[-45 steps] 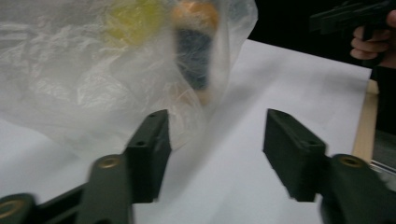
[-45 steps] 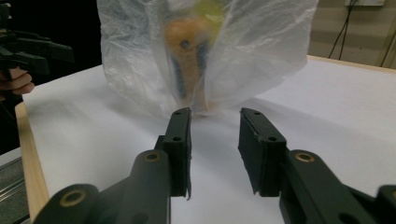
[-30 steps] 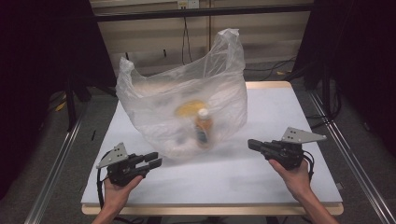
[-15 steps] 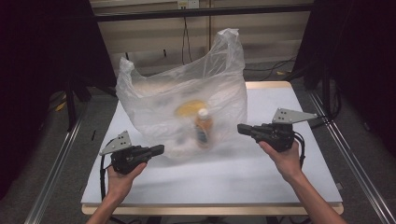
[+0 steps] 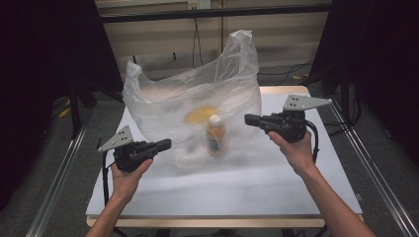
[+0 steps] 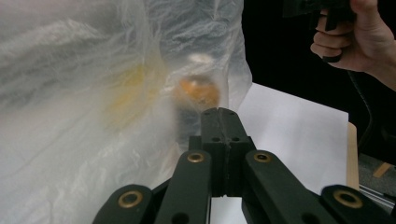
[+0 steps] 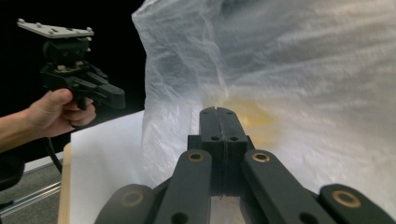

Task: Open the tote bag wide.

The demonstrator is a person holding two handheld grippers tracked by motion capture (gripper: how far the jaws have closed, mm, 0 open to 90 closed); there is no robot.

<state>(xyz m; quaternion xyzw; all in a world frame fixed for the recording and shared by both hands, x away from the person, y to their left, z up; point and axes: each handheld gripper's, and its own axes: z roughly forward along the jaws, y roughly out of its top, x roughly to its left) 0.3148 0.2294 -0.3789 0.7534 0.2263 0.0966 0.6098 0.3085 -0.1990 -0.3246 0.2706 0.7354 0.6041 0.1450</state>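
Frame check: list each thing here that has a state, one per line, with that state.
Left gripper: shut, empty, pointed at the bag.
Right gripper: shut, empty, pointed at the bag.
Plastic bag: standing puffed up on the table, handles up, ungripped.
Bottle: upright inside the bag, cap on.
Yellow item: inside the bag, blurred by the plastic.
Table: covered in white.

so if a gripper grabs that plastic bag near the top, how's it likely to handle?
Probably floppy: the plastic bag is thin, crinkled film, so it should bunch rather than lift rigidly. The bottle and yellow item inside likely weigh down the base and could shift. The film may slip between shut jaws.
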